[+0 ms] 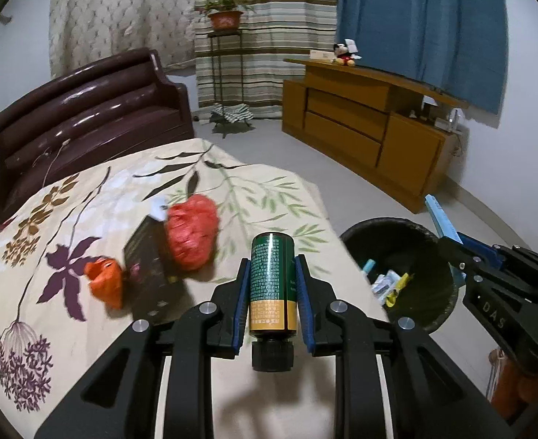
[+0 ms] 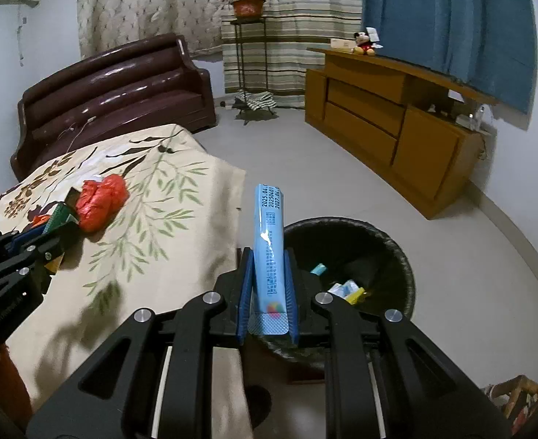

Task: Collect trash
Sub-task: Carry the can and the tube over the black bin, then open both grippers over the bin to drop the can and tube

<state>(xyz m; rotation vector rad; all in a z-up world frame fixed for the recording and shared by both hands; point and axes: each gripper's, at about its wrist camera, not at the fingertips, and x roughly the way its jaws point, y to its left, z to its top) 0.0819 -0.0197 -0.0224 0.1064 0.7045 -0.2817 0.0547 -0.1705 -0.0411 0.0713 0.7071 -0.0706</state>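
My left gripper [image 1: 272, 267] is shut on a green and gold bottle [image 1: 272, 281] with a black cap toward the camera, held over the corner of the bed. My right gripper [image 2: 268, 259] is shut on a long light-blue packet [image 2: 269, 241], held above the near rim of the black trash bin [image 2: 397, 252], which holds several wrappers. In the left wrist view that bin [image 1: 441, 300] sits to the right of the bottle, beside the bed. On the bedspread lie a crumpled red bag [image 1: 192, 234], a dark box [image 1: 152, 274] and an orange scrap [image 1: 104, 280].
The floral bedspread [image 1: 67, 226] covers the bed at left, with a dark brown headboard [image 1: 86, 117] behind. A wooden cabinet [image 1: 364, 128] stands along the right wall, a plant stand [image 1: 227, 55] by the curtains. Grey floor [image 2: 287, 153] lies between bed and cabinet.
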